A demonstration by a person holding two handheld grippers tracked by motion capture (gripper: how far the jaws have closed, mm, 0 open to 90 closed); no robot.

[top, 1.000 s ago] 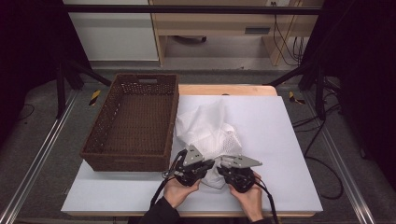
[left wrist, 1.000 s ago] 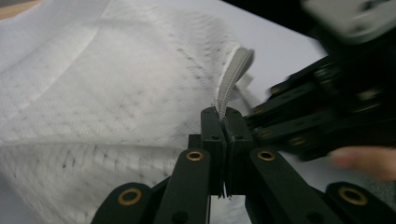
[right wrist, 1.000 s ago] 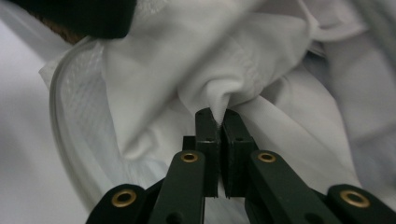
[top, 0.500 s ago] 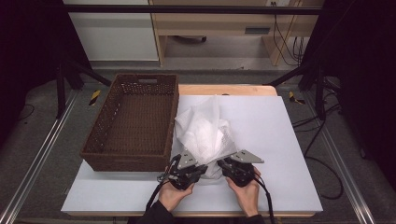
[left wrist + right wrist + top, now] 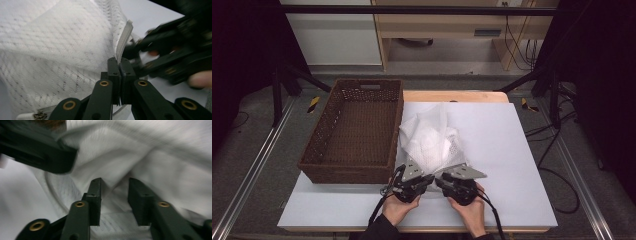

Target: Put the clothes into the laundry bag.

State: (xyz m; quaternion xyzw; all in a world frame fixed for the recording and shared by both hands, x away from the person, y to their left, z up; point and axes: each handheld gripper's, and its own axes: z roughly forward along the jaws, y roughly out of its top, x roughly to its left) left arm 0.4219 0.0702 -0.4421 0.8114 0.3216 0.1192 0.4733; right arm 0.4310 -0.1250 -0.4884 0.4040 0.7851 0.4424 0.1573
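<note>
White tabletop (image 5: 512, 150) carries a crumpled mesh cloth (image 5: 432, 140); left gripper (image 5: 428, 179) pinches its edge strip at six o'clock, right gripper (image 5: 441, 180) has just been closing, jaws parted over fabric.

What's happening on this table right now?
A person works a white mesh laundry bag on the white table beside a brown wicker basket. The left gripper is shut on the bag's edge strip. The right gripper has just been closing, its jaws apart with fabric between them, not pinched.
</note>
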